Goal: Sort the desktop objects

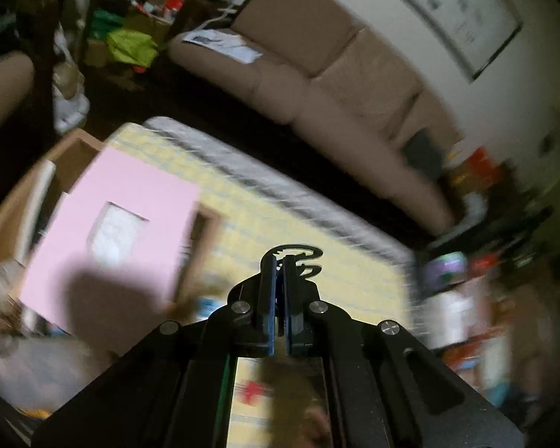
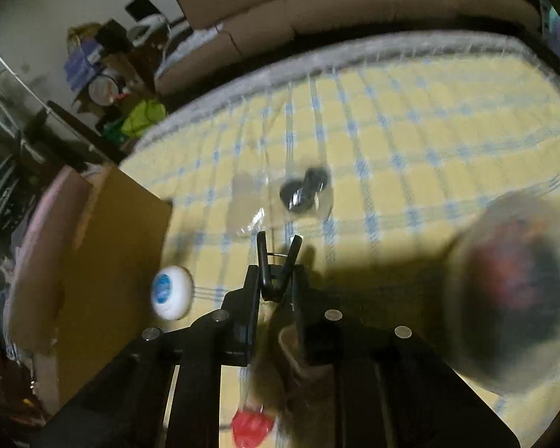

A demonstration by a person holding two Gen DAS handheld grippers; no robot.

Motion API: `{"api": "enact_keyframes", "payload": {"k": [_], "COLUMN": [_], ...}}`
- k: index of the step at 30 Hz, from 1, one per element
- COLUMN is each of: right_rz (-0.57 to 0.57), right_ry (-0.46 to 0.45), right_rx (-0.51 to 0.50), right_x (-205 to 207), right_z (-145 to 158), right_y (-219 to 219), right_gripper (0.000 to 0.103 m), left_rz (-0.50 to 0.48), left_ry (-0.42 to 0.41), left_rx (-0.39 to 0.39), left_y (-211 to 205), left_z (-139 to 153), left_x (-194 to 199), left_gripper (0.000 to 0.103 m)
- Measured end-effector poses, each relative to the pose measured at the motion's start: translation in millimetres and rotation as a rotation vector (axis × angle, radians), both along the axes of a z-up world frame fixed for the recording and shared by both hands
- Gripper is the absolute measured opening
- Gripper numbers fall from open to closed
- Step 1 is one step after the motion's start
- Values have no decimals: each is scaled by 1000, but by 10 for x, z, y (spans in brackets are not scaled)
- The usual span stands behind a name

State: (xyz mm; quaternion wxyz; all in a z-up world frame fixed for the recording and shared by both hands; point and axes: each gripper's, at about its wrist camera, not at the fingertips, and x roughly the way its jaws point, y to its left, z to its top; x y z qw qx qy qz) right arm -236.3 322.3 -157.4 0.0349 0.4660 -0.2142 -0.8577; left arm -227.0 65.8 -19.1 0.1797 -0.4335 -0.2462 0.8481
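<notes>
Two tongs (image 1: 278, 261) (image 2: 280, 240), one cardboard box (image 2: 108, 261).

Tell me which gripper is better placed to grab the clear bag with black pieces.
Right. The right gripper sits just short of the clear bag; the left gripper is shut and sees no bag.

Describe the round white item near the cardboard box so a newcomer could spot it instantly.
Start at the yellow checked tablecloth, then go to the cardboard box on its left. Beside the box's wall is the white disc, the only white item, with a blue centre.
</notes>
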Motion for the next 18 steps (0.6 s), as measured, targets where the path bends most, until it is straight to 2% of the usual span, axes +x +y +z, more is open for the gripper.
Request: {"api": "enact_keyframes", "payload": {"k": [1,4,6,8,11,16,18], "right_rz": [-8,-20,-57,-74,-92,-61,-46], "right_ry": [9,31,68,84,94,93,129], "right_rx": [-11,-12,-54,-59,-34,37,46], "right_x": [42,181,421,653,1036,1587,1876], "right_z": [115,421,676,840,985,1101,1141], "right_y": [13,19,90,115,119,31,-1], "right_gripper": [16,16,16,16,16,16,16], "left_rz": [-14,-15,-11,-54,-52,-104,-85], "left_ry": [23,105,120,141,164,208,225], "left_rx": [32,8,-4,-33,-93,-174,-207], "left_y": [-24,-62,-52,16,62,228,213], "left_z": [129,480,582,647,624,454,397], "left_x": [85,436,602,775,1084,1605,1754], "left_gripper": [3,3,3,3,3,3,3]}}
